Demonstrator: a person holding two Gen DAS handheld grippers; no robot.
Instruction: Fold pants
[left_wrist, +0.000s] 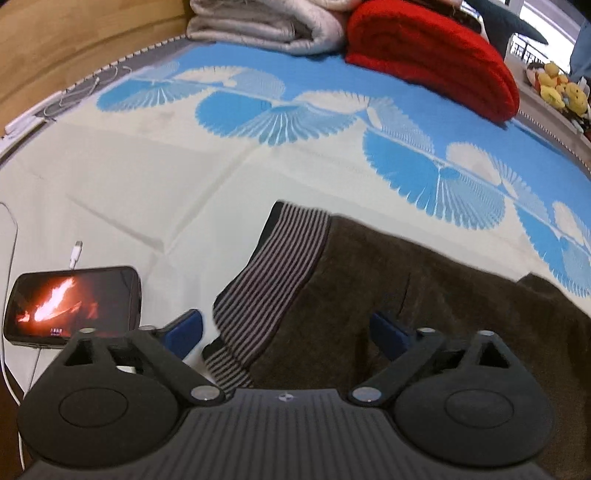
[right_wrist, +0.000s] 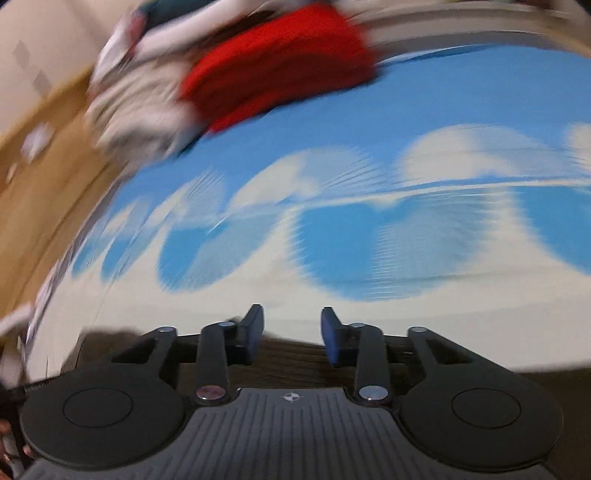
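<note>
Dark brown pants (left_wrist: 424, 295) with a black-and-grey striped waistband (left_wrist: 266, 288) lie on a bed sheet (left_wrist: 147, 184) printed white with blue fans. My left gripper (left_wrist: 286, 328) is open, its blue pads on either side of the waistband end, just above the cloth. In the right wrist view, which is blurred by motion, my right gripper (right_wrist: 291, 332) is open and empty, low over a dark strip of the pants (right_wrist: 291, 362) at the frame's bottom.
A phone (left_wrist: 74, 304) with a lit screen lies on the sheet left of the left gripper, with a white cable (left_wrist: 75, 254). A red folded blanket (left_wrist: 436, 55) and a grey folded one (left_wrist: 266, 26) sit at the far end. Plush toys (left_wrist: 561, 88) at far right.
</note>
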